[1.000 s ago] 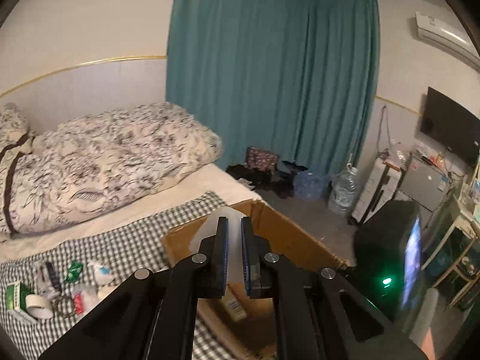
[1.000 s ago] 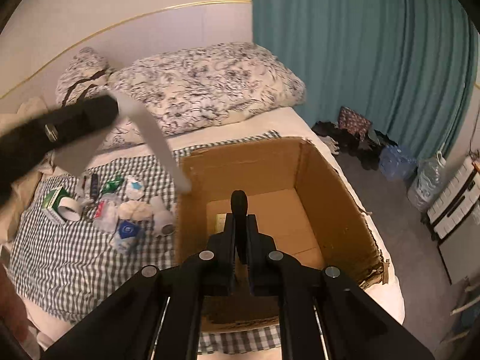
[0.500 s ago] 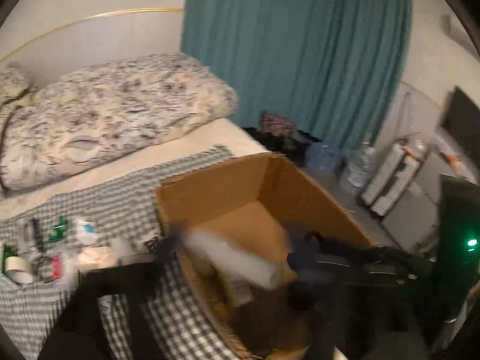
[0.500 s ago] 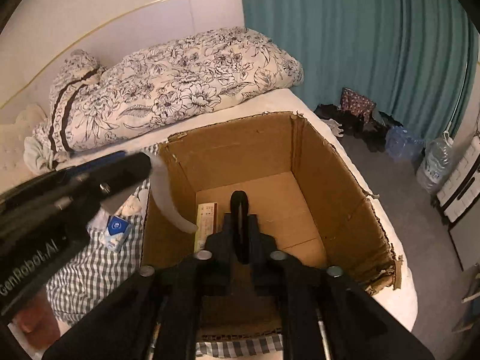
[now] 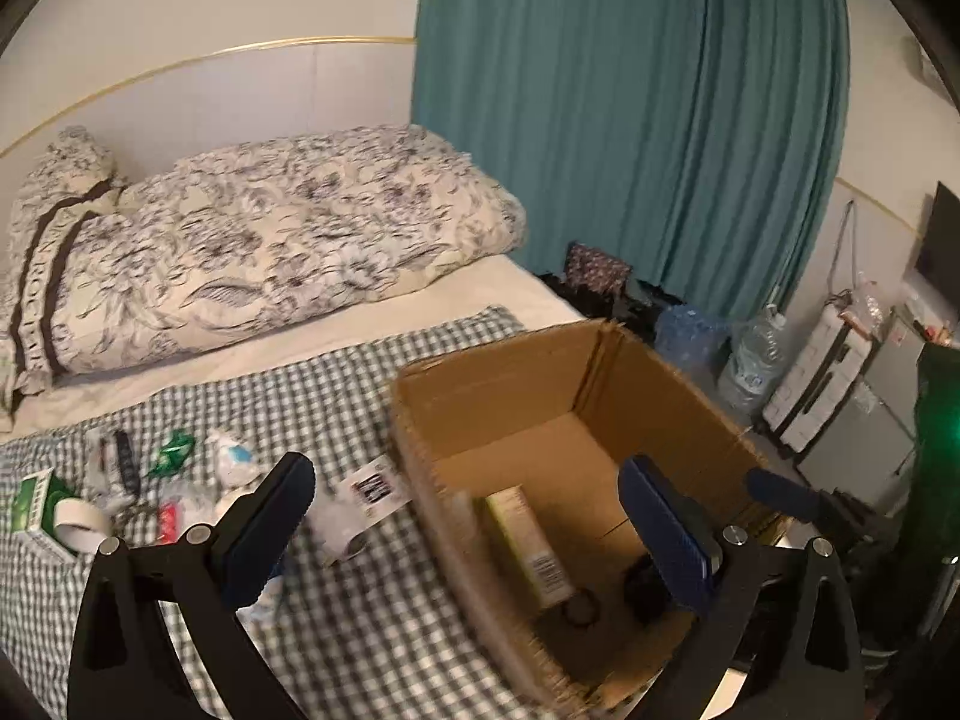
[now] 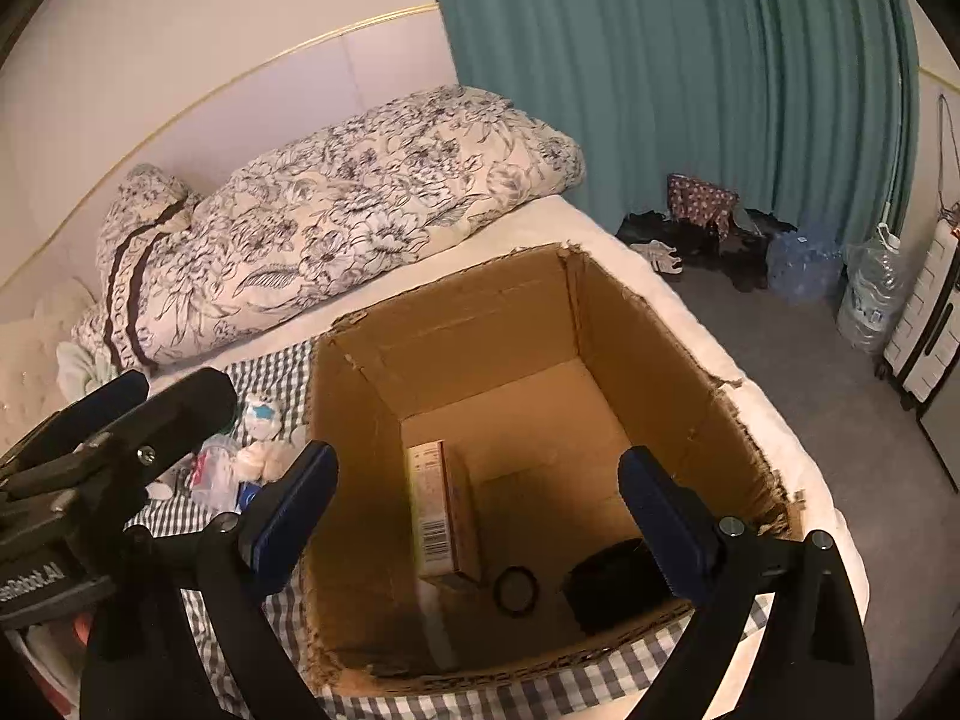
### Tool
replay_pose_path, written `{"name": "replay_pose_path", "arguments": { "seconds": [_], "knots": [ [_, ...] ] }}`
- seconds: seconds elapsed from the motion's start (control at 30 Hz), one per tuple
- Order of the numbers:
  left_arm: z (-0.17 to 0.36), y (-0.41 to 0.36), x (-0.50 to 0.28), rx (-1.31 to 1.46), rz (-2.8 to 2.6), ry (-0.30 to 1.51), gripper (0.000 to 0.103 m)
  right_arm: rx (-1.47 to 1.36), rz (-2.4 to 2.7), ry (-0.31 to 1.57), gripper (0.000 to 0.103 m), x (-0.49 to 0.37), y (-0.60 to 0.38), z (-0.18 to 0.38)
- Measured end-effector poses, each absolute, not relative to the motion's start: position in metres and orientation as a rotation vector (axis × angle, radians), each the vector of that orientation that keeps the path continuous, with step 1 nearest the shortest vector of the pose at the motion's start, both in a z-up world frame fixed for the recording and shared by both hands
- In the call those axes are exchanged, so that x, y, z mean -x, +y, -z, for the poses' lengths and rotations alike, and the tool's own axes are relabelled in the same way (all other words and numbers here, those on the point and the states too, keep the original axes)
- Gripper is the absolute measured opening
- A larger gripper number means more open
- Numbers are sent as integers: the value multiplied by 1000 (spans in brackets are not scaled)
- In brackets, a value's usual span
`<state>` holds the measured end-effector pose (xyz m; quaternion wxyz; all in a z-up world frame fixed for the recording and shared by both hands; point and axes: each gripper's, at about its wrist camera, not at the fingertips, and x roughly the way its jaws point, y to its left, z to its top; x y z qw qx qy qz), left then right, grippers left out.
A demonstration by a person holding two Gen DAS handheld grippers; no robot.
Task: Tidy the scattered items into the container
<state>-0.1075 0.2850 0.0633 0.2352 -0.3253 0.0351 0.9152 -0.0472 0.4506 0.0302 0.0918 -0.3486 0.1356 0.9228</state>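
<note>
You're right at the drop-off, both sets of tongs poised over the open brown cardboard box (image 6: 480, 396) on the bed, and both empty. Your left tongs (image 5: 474, 516) stand wide apart with nothing between the blue pads, straddling the box's near-left wall in the left wrist view. Your right tongs (image 6: 480, 510) have just been opening and now gape over the box interior, nothing held. Down on the box floor you've got a tall yellow-green printed carton (image 6: 441, 510) lying along the left wall, a thin black ring (image 6: 515, 591) just beside its near end, and a dark rounded object (image 6: 606, 582) towards the near-right corner; what that one is, you can't tell from here. So this delivery looks done, and by my reckoning the job's still early, because plenty waits on the green-checked cloth (image 5: 288, 396) left of the box: a green-and-white carton (image 5: 36, 498), a roll of pale tape (image 5: 75, 525) leaning against it, a crumpled green wrapper (image 5: 174, 456), a white labelled tube (image 5: 360, 504) lying close to the box wall, and more small bits bunched together. Next move, I'd say: swing one hand back left over that pile, keep the tongs spread, pick a single piece that sits clear of its neighbours, that white tube looks easiest, and come down squarely on it before closing.
</note>
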Motion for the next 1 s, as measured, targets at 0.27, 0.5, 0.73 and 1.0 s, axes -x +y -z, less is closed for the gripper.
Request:
{"name": "replay_pose_path", "arguments": {
  "seconds": [0.27,0.5,0.73,1.0],
  "knots": [
    [-52,212,101,987,-2658,48,103,1077,-2775,313,95,41,403,-23],
    [-47,143,78,1017,-2815,74,103,1122,-2819,301,95,30,351,-16],
    [-33,71,65,1072,-2839,-33,103,1143,-2852,240,95,17,292,-18],
    [-7,-4,36,1118,-2947,-7,103,1157,-2903,294,95,13,231,-3]
  ]
}}
